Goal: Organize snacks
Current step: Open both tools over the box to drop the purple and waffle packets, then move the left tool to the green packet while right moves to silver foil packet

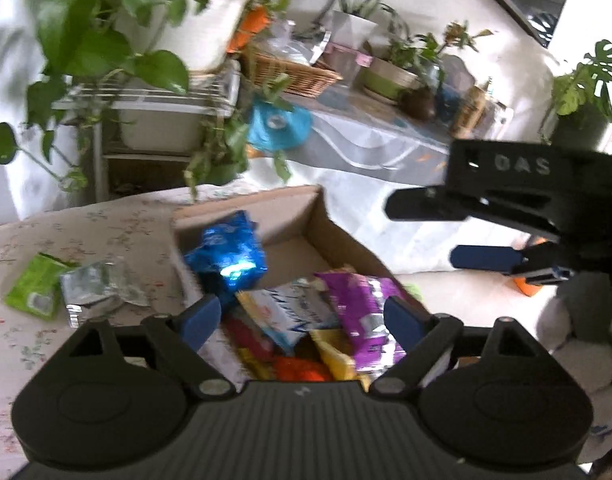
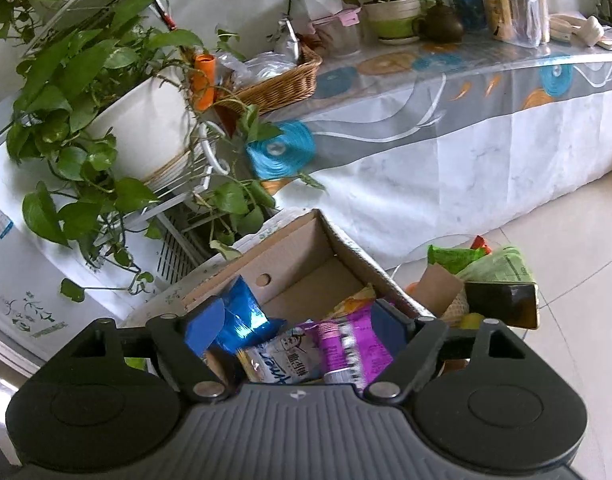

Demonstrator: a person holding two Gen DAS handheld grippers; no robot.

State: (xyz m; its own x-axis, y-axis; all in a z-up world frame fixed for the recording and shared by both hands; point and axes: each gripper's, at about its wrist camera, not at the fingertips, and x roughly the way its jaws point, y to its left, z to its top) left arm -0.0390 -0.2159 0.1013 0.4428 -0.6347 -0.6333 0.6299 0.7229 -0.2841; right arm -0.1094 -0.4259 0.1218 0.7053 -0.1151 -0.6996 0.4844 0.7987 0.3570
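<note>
An open cardboard box (image 1: 317,216) stands on a floral cloth and holds several snack packets. A shiny blue foil packet (image 1: 226,256) shows blurred at the box's left wall, just ahead of my left gripper (image 1: 302,318), which is open with nothing between its pads. A purple packet (image 1: 361,304) and a white-and-blue packet (image 1: 290,312) lie in the box. My right gripper (image 1: 425,232) hovers open at the box's right side. In the right wrist view the right gripper (image 2: 298,328) is open above the box (image 2: 298,264), over the purple packet (image 2: 353,344), beside the blue packet (image 2: 246,320).
A green packet (image 1: 34,284) and a silver packet (image 1: 94,288) lie on the cloth left of the box. Potted plants (image 2: 106,92) on a rack, a wicker basket (image 2: 282,80) and a cloth-covered table (image 2: 465,128) stand behind. A bin of wrappers (image 2: 477,276) sits on the tiled floor, right.
</note>
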